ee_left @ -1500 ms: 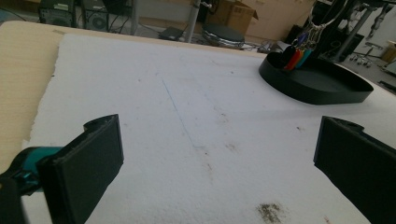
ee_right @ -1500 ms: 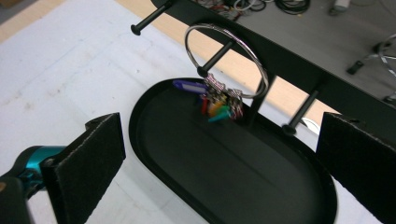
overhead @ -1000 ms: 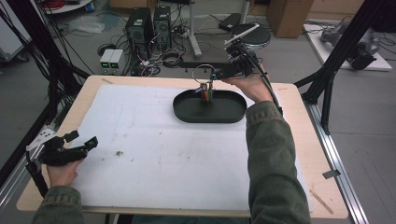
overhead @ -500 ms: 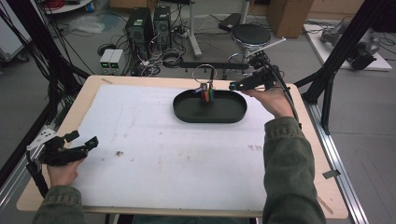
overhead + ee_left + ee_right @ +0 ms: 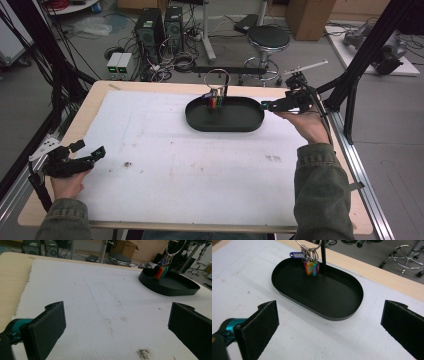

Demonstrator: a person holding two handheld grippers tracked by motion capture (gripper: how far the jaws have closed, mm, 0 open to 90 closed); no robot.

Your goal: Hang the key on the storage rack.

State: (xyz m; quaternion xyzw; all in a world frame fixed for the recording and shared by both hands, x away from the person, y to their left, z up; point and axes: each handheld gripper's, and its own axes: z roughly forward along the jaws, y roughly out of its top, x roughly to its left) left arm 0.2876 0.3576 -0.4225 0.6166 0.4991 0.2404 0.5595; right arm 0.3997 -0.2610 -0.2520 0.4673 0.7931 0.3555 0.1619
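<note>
A black oval tray [image 5: 245,122] lies at the far middle of the table. A thin stand rises from it, and a key ring with coloured tags [image 5: 215,101] hangs on the stand. My right gripper [image 5: 267,105] hovers just right of the tray's right end, open and holding nothing. In the right gripper view the tray [image 5: 324,292] and the tags [image 5: 312,266] sit ahead between the wide-apart jaws of this gripper [image 5: 329,327]. My left gripper [image 5: 89,149] rests open at the near left edge. In the left gripper view the tray [image 5: 175,286] is far off to the right of that gripper [image 5: 117,327].
A white mat [image 5: 165,150] covers most of the wooden table [image 5: 95,97]. Small dark smudges [image 5: 127,163] mark the mat near the left gripper. Beyond the far edge stand a stool [image 5: 268,37] and computer towers [image 5: 160,22]. Black frame posts [image 5: 365,55] flank the table.
My right gripper has drawn back from the stand over the tray to the tray's right end. The key ring stays hanging on the stand. The left gripper has not moved.
</note>
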